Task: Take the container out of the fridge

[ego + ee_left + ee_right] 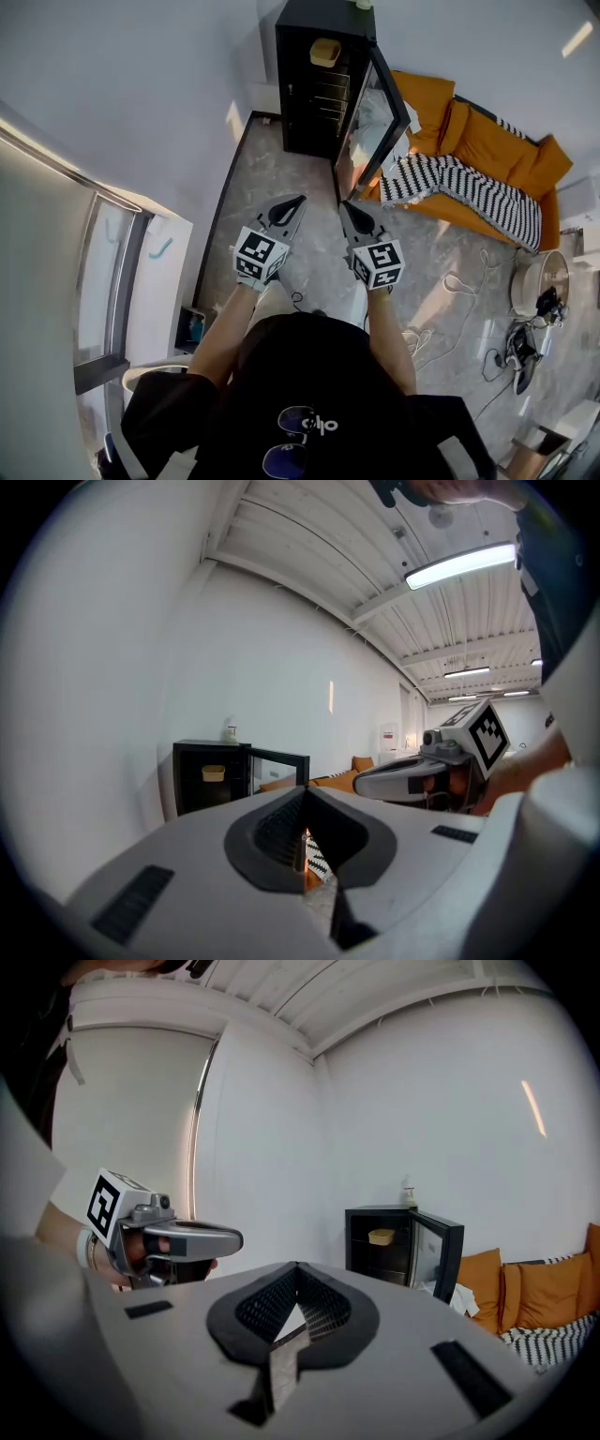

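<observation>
Task barely started, as far as I can judge. The fridge (pixel 314 84) stands well ahead of me across the floor, its glass door (pixel 375 122) already swung open, so that step looks done. The container (pixel 325 52) – small, yellow – sits on the upper shelf inside, untouched. Left to do: walk up, reach in, grip it, pull it out.

Left claw (pixel 296 201): jaws together at the tips, only a thin slit behind them w/ floor showing through, nothing betw. them. It points roughly toward the fridge and touches nothing.

Right claw (pixel 346 208): same – tips closed, a small gap behind the pads, empty, held in the air just beside the left one.

Both need opening before a grab, I'd say. The shelf opening looks narrow, so approach w/ care near the door edge.
</observation>
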